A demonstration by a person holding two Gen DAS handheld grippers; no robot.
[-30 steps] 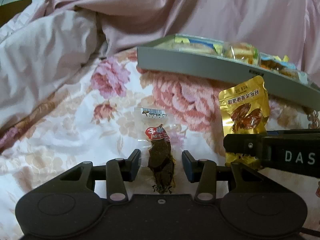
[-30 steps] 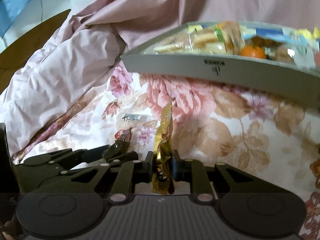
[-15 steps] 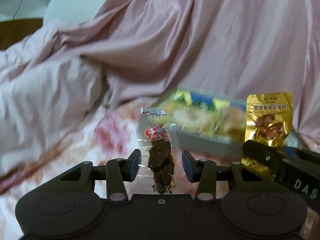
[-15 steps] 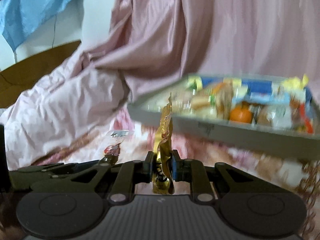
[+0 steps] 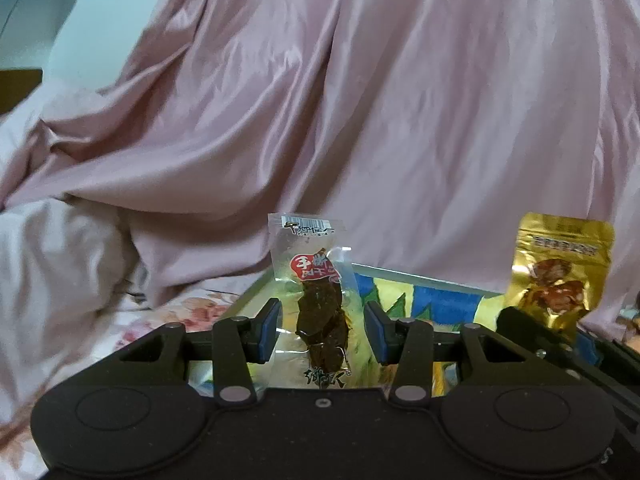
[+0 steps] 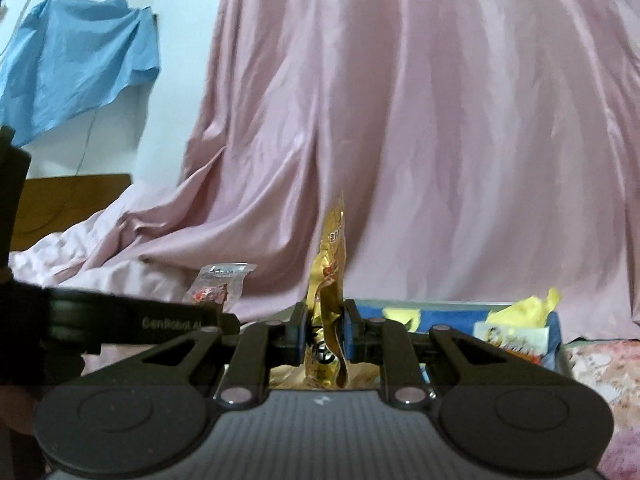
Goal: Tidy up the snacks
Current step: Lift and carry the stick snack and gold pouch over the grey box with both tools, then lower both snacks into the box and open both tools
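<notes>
My left gripper (image 5: 322,330) is shut on a clear packet of dark dried meat with a red label (image 5: 320,312), held upright above the near left end of the grey snack tray (image 5: 420,280). My right gripper (image 6: 323,332) is shut on a gold foil snack pouch (image 6: 330,280), seen edge-on, also raised over the tray (image 6: 440,304). The gold pouch shows face-on in the left wrist view (image 5: 558,276). The clear packet shows in the right wrist view (image 6: 218,284) at the left. The tray holds several wrapped snacks in blue and yellow wrappers (image 6: 516,320).
Pink satin bedding (image 5: 400,120) rises behind the tray. A floral quilt (image 5: 180,312) lies under it. A blue cloth (image 6: 80,56) hangs on the wall at the left, above a wooden headboard (image 6: 72,204).
Both grippers have lifted their packets off the floral quilt and moved forward and up to the tray, which now sits low in both views.
</notes>
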